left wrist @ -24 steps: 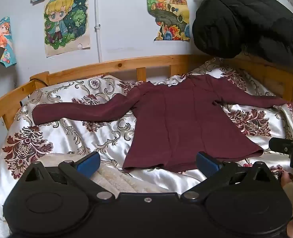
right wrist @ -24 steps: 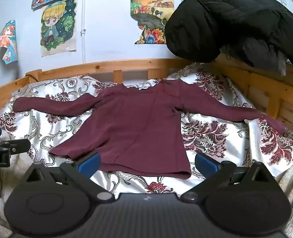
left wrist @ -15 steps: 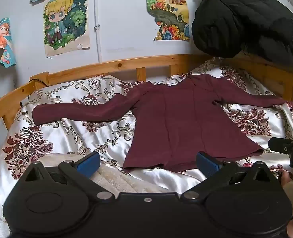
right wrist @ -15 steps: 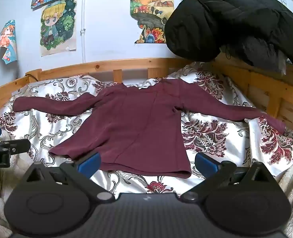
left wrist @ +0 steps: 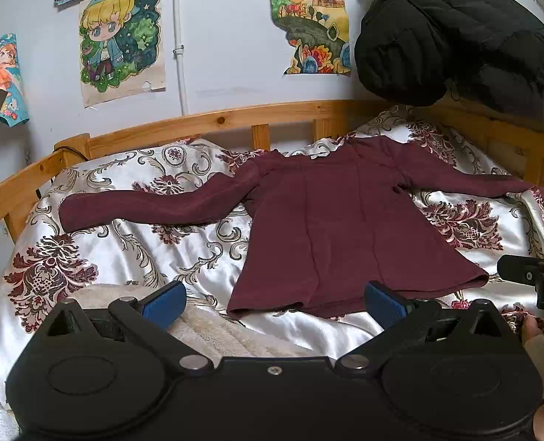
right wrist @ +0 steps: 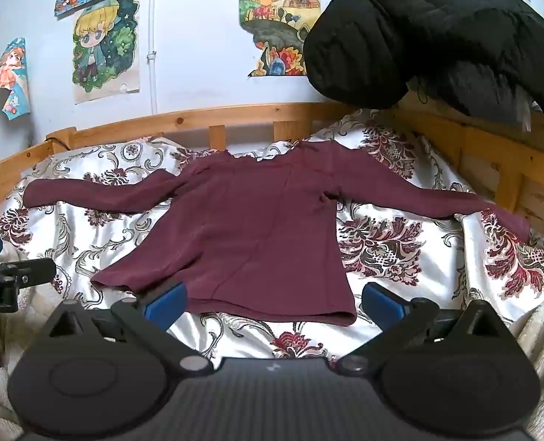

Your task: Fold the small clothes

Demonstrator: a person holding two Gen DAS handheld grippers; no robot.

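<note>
Left gripper (left wrist: 273,299) spread wide with nothing between its blue pads, right gripper (right wrist: 273,299) likewise spread and empty — both just short of the hem, maroon long-sleeved top (right wrist: 260,228) flat on floral bedspread (right wrist: 389,253), sleeves outstretched, black jacket (right wrist: 437,33) hanging above.

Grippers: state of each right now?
Left gripper: open, empty, short of the maroon shirt.
Right gripper: open, empty, also short of the shirt.

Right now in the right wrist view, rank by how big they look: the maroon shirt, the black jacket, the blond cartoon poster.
1. maroon shirt
2. black jacket, cut off by the frame, so unsure
3. blond cartoon poster
</note>
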